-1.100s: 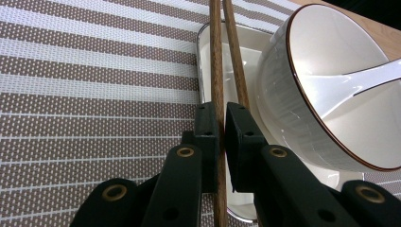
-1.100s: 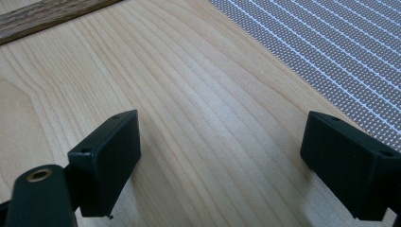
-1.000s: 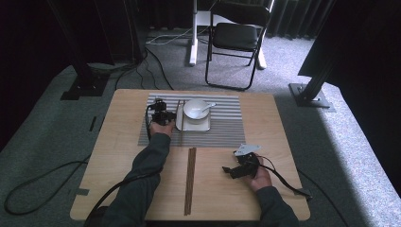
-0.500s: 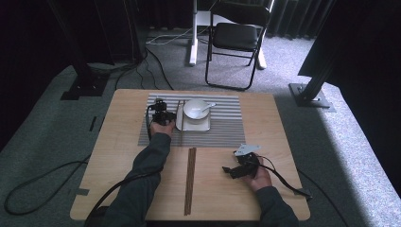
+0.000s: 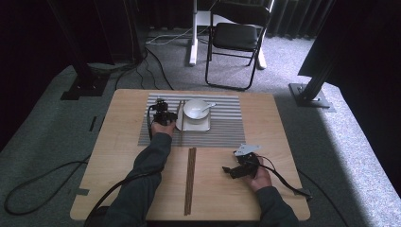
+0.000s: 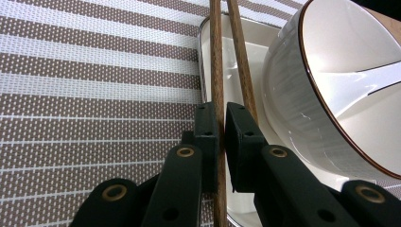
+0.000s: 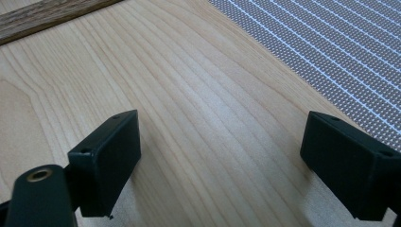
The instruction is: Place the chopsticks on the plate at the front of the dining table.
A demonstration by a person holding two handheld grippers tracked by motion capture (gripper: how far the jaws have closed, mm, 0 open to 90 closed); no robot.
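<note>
Chopsticks (image 6: 216,56) are pinched in the left tongs (image 6: 221,125), lying on the striped placemat (image 5: 156,130) just beside the plate (image 6: 236,66) under the bowl (image 6: 340,71). Release should be gentle, sticks kept parallel. Right tongs (image 7: 220,165) rest wide open, nothing between them, over the desk (image 5: 118,156).

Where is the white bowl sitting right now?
In the high view the white bowl sits on a small tray on the striped placemat, just right of the chopsticks in the left hand-held gripper.
</note>
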